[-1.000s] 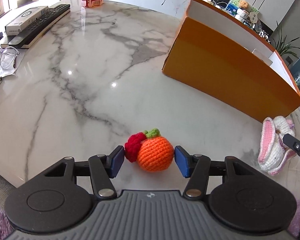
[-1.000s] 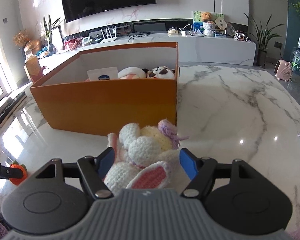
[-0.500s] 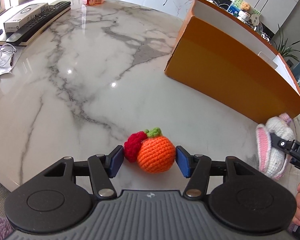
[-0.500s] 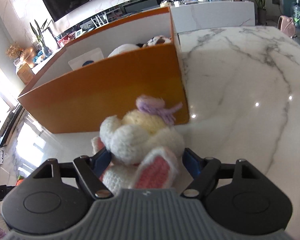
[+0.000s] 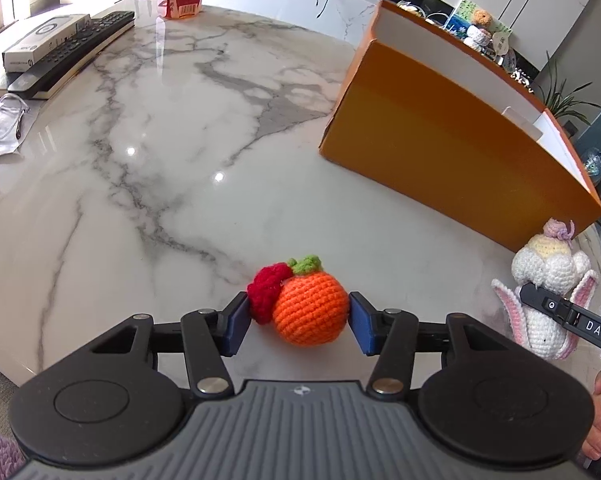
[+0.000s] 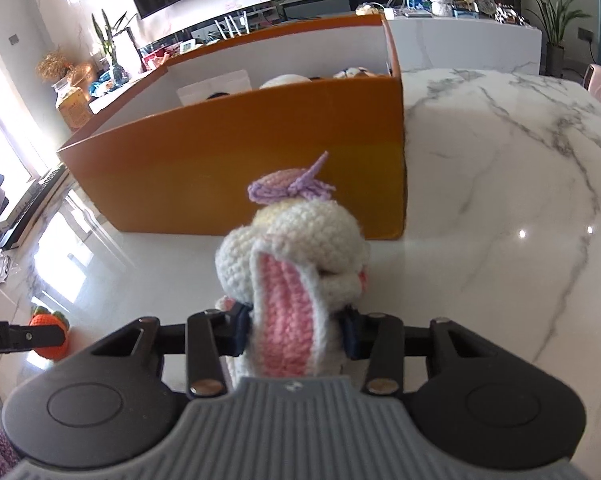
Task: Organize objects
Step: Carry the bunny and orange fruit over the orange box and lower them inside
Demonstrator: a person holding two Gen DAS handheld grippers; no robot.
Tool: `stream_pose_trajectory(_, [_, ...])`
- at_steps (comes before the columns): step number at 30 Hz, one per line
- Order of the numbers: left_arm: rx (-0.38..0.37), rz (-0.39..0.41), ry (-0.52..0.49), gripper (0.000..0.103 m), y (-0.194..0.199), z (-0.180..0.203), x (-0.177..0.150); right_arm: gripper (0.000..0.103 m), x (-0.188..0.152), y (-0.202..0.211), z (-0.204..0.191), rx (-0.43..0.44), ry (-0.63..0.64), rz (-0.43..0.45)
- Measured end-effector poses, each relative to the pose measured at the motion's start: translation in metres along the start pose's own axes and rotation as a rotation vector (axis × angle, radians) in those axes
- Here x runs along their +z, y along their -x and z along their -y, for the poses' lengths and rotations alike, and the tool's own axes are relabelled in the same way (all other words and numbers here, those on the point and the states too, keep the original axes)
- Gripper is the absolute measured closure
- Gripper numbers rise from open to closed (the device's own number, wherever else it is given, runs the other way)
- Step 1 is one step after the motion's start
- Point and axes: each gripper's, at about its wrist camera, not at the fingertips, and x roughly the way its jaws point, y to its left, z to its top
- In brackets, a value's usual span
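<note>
Though white-bodied, the crocheted rabbit (image 6: 296,256) has pink-lined ears and a lilac bow.

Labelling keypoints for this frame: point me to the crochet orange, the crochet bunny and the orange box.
crochet orange (image 5: 310,308), left wrist view, middle of its round orange body.
crochet bunny (image 6: 286,308), right wrist view, pink inside of its drooping ear.
orange box (image 6: 236,172), right wrist view, middle of its near outer wall.

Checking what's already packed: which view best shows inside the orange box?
The right wrist view: it looks over the box wall at a white card and plush toys. The left wrist view shows mostly its outer wall and a card edge.
</note>
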Motion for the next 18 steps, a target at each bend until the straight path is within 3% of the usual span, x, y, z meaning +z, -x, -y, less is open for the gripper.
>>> stream_pose_trajectory(9, [-0.117,0.082,-0.051,0.042,0.039,0.026,0.017,0.058,0.015,0.039,-0.007,0.063,0.039,0.029])
stream_pose_trajectory(18, [-0.233,0.183,-0.157,0.042,0.074,0.065,0.070,0.058,0.064,0.086,0.001,0.116,0.030,0.098])
